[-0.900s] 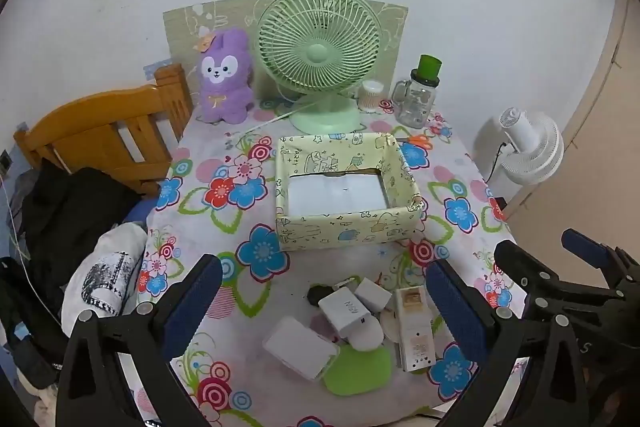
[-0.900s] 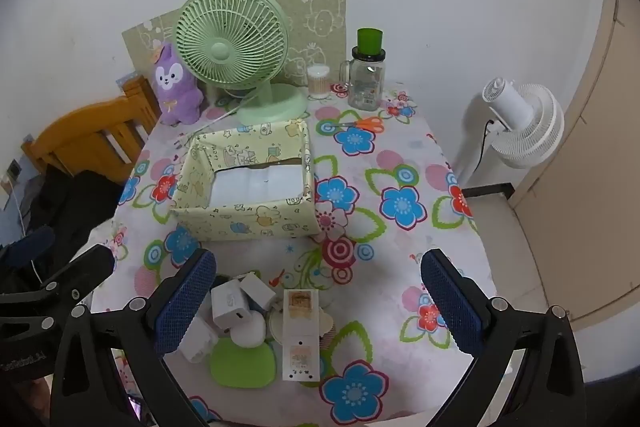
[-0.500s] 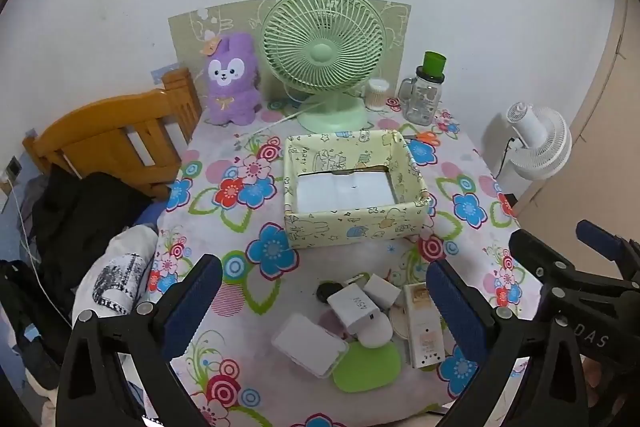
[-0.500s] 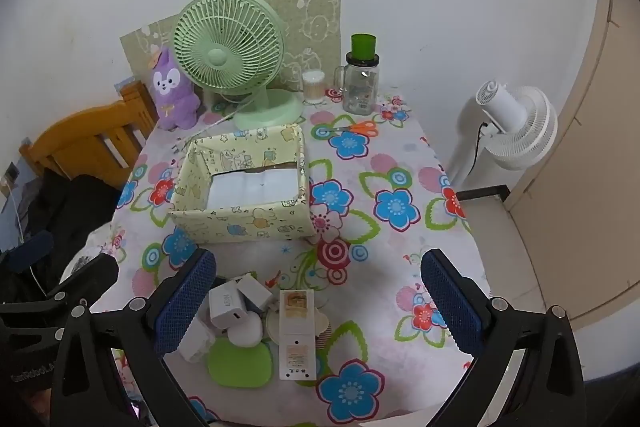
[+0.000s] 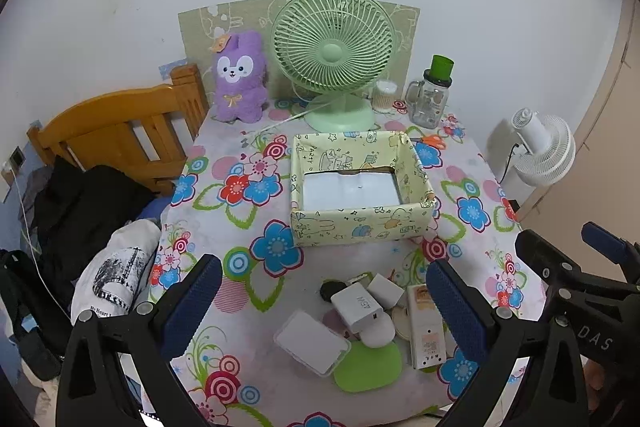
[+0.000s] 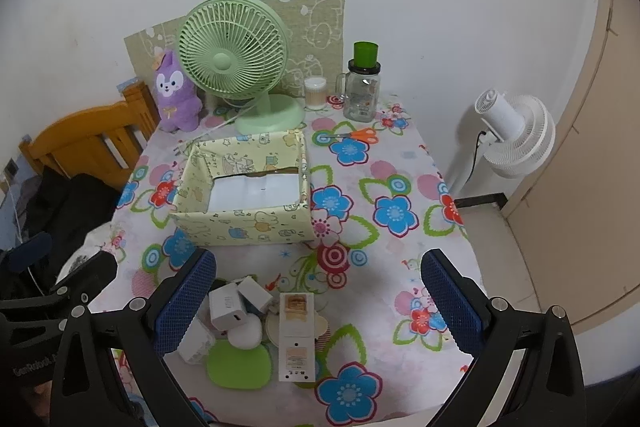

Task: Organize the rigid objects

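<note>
Change: both views have drawn slightly back and up from the box [image 5: 360, 187] over the last second; nothing on the bench [image 5: 240, 155] has shifted.
Meaning: by the look of it the sorting has not begun, since every small item lies outside the box.
Left tongs: the left tongs [image 5: 320, 307] stand wide apart and hold nothing, hovering above the pile.
Right tongs: the right tongs [image 6: 320, 301] are likewise wide and bare, on the near side of the box.
Pile: a white charger [image 5: 355, 308], a smaller white cube [image 5: 386, 291], a flat white case [image 5: 312, 342], a green pad [image 5: 368, 366], a long white remote [image 5: 425, 331] and a white dome [image 5: 376, 331] lie heaped together just in front of the box.
Box: open-topped, with a pale lining on its floor, at the middle of the bench, in front of the green fan [image 5: 334, 55].
Hidden: a dark round thing [image 5: 331, 290] at the pile's far edge is too small to name; a cream disc [image 6: 272, 327] is mostly under the remote.
Cut off: in the right view a blue pad covers part of the flat case; the right tongs show only in part at the left view's edge.
Unclear: the printing on the charger and the remote cannot be read.
</note>
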### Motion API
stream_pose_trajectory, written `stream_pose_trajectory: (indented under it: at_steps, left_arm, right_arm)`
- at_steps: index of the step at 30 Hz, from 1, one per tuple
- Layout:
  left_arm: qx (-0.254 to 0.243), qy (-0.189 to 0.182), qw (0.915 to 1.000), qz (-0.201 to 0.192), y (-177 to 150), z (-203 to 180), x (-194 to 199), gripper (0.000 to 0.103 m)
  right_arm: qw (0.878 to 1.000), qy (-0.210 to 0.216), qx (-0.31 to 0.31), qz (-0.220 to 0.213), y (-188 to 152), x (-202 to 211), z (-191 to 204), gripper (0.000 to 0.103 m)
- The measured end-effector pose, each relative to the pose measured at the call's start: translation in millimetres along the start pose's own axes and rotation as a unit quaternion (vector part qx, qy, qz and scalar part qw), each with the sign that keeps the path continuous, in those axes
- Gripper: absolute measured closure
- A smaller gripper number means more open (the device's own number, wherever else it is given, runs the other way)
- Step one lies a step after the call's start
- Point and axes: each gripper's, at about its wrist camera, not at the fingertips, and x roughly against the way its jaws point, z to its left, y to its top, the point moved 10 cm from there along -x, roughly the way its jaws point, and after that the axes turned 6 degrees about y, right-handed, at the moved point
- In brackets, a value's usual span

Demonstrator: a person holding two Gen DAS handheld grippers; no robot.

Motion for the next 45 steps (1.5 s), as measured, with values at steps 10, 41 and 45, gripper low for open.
stream_pose_trajectory:
  at_steps: [10, 41, 45]
  left_arm:
    - [-0.013, 0.005, 0.9999, 0.003, -2, -4, 0, 0.0]
    - [-0.005, -0.002, 1.0, 0.007, -4, 0, -5, 0.002]
    - [-0.006, -0.015, 0.9997, 0.017, -5, -2, -8, 0.002]
  right_arm:
    - [1.0, 0.001, -0.001, -0.002, 1, 0, -2, 0.0]
    - [1.0, 0.007, -0.001, 0.0, 1, -8, 5, 0.0]
    - [1.0, 0.009, -0.003, 0.005, -1, -12, 6, 0.0]
